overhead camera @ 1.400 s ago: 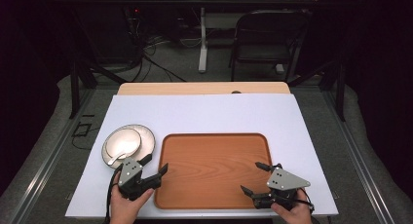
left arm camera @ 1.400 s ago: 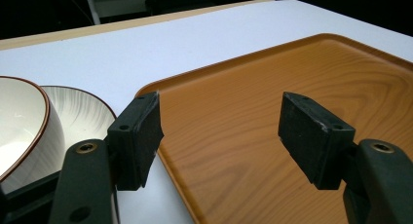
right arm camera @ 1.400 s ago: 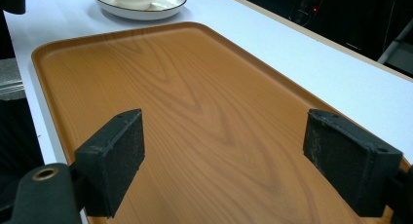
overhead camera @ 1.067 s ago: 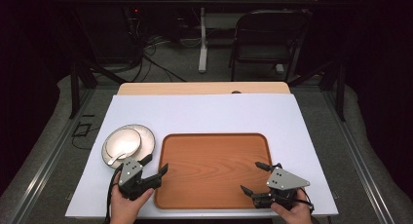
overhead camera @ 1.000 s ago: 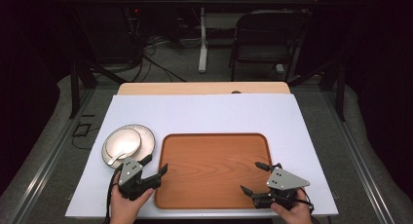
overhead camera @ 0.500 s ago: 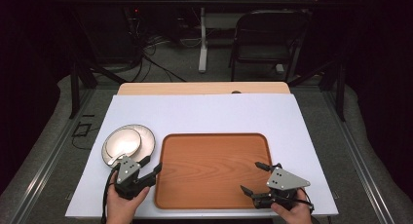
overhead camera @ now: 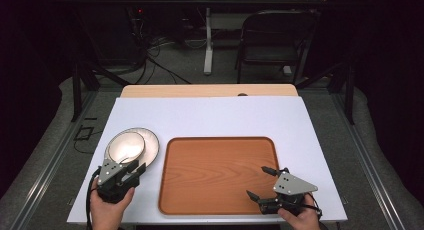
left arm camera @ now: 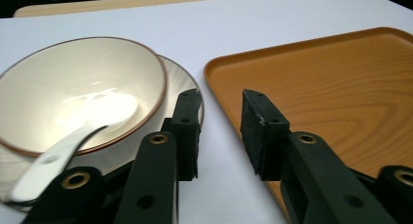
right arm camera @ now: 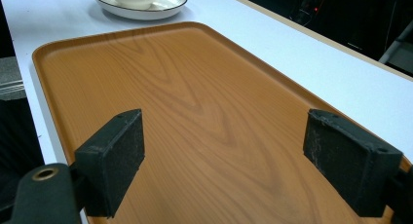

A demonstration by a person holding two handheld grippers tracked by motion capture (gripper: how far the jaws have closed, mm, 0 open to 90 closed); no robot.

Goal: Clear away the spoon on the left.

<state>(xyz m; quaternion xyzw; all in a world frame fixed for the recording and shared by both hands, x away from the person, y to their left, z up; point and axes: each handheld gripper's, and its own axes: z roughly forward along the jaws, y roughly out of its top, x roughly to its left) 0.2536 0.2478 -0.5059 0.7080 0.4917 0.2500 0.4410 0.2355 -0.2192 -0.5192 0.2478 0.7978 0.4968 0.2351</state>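
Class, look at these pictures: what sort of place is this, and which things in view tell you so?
Probably a lab or studio set up for recording, not a dining room. A white table stands in a dark room, loose cables trail over the floor behind it, and a folding chair waits by another desk.

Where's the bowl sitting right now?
In the high view the bowl sits on a plate at the table's left side, just left of the wooden tray and just ahead of the left gripper.

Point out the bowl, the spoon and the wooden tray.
bowl [left arm camera: 73, 83], left gripper view, inner wall.
spoon [left arm camera: 104, 109], left gripper view, its white scoop.
wooden tray [overhead camera: 220, 172], high view, bare floor at its middle.
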